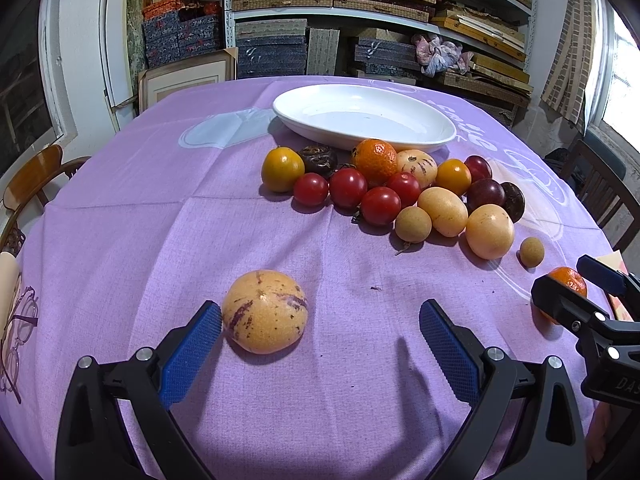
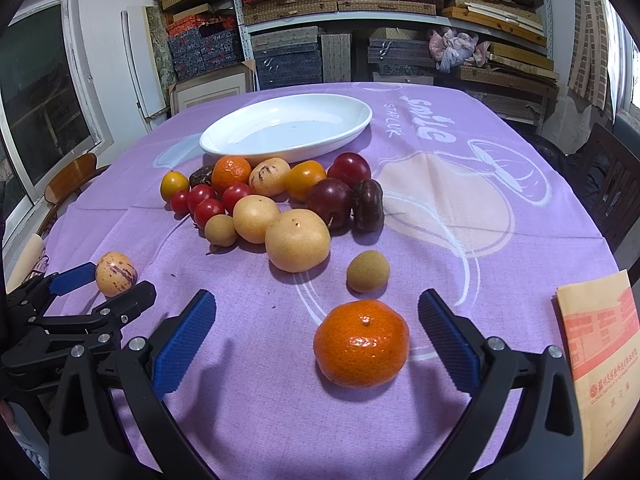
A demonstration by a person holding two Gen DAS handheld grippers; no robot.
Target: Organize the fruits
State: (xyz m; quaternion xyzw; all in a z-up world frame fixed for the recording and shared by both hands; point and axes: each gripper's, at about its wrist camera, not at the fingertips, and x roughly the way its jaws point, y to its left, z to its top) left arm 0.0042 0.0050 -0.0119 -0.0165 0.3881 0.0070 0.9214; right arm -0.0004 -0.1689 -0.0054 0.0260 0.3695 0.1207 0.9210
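A pile of fruit [image 1: 400,196] lies on the purple tablecloth in front of an empty white oval plate [image 1: 364,116]; the pile [image 2: 276,208] and plate [image 2: 288,128] also show in the right wrist view. My left gripper [image 1: 320,344] is open, with a speckled yellow melon [image 1: 265,312] between its fingers, close to the left pad. My right gripper [image 2: 316,340] is open around a tangerine [image 2: 361,343] that rests on the cloth near the right pad. A small tan fruit [image 2: 368,271] lies just beyond it. Each gripper shows at the edge of the other's view.
A printed envelope [image 2: 600,364] lies at the table's right edge. Glasses [image 1: 20,328] lie at the left edge. Wooden chairs [image 1: 36,176] stand at both sides. Shelves of boxes [image 1: 360,8] fill the back wall.
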